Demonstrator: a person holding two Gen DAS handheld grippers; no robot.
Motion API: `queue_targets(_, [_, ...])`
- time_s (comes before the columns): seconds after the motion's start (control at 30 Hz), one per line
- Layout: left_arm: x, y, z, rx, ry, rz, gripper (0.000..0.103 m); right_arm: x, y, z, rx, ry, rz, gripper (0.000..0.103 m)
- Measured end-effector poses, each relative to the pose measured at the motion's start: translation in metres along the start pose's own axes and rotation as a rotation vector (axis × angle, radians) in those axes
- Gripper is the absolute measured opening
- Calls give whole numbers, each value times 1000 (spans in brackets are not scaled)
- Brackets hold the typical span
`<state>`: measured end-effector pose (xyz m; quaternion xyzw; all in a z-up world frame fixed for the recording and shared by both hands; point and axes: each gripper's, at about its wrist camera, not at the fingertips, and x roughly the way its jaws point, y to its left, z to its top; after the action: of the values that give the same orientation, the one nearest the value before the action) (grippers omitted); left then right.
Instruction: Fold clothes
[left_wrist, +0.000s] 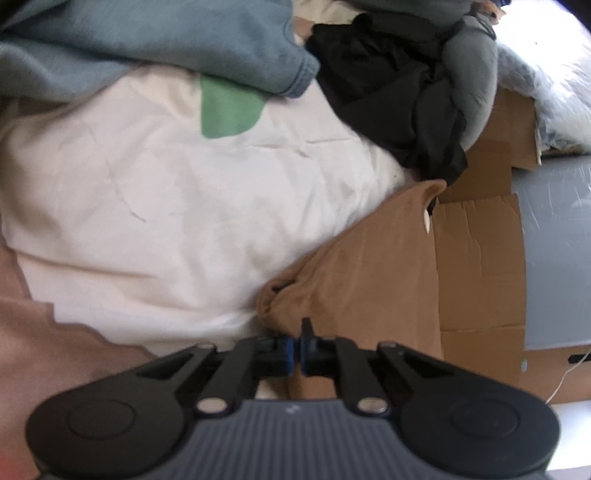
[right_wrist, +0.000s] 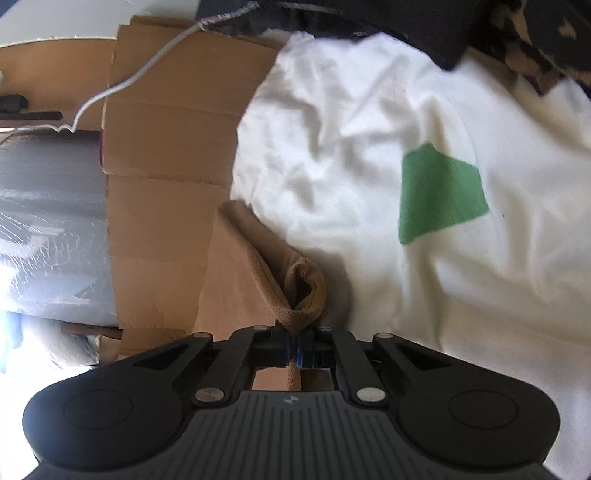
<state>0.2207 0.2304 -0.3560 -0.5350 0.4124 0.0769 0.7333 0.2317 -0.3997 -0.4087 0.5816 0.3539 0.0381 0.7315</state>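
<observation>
A tan-brown garment (left_wrist: 354, 266) lies crumpled over the edge of a white bedcover (left_wrist: 166, 206) and onto flattened cardboard. My left gripper (left_wrist: 297, 352) is shut at the garment's bunched corner, and the cloth runs in under its blue pads. In the right wrist view the same tan garment (right_wrist: 258, 266) rises in a rolled fold to my right gripper (right_wrist: 294, 352). That gripper is shut on the fold, and a strip of the cloth hangs down between the pads.
The white bedcover (right_wrist: 369, 147) has a green patch (right_wrist: 439, 192). A blue sweatshirt (left_wrist: 166, 40), a black garment (left_wrist: 391, 88) and a grey one (left_wrist: 472, 74) are heaped at the far side. Cardboard (left_wrist: 476, 266), a grey plastic-wrapped roll (right_wrist: 51, 229) and a white cable (right_wrist: 122, 85) lie beside the bed.
</observation>
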Motion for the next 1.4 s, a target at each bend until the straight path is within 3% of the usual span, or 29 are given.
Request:
queue_targets(0.27, [-15, -19, -3, 50, 12, 24, 2, -20, 1, 5, 37, -19, 51, 1])
queue_targets(0.57, [-38, -39, -16, 80, 17, 47, 2, -48, 4, -3, 59, -31, 36, 1])
queue_targets(1.03, [-63, -28, -62, 127, 112, 132, 2, -139, -7, -6, 28, -62, -81, 1])
queue_targets(1.17, [-64, -31, -64, 155, 135, 191, 2, -161, -17, -19, 12, -58, -134, 1])
queue_targets(1.4, [-74, -46, -58, 233, 148, 218, 2, -183, -29, -48, 52, -60, -156, 1])
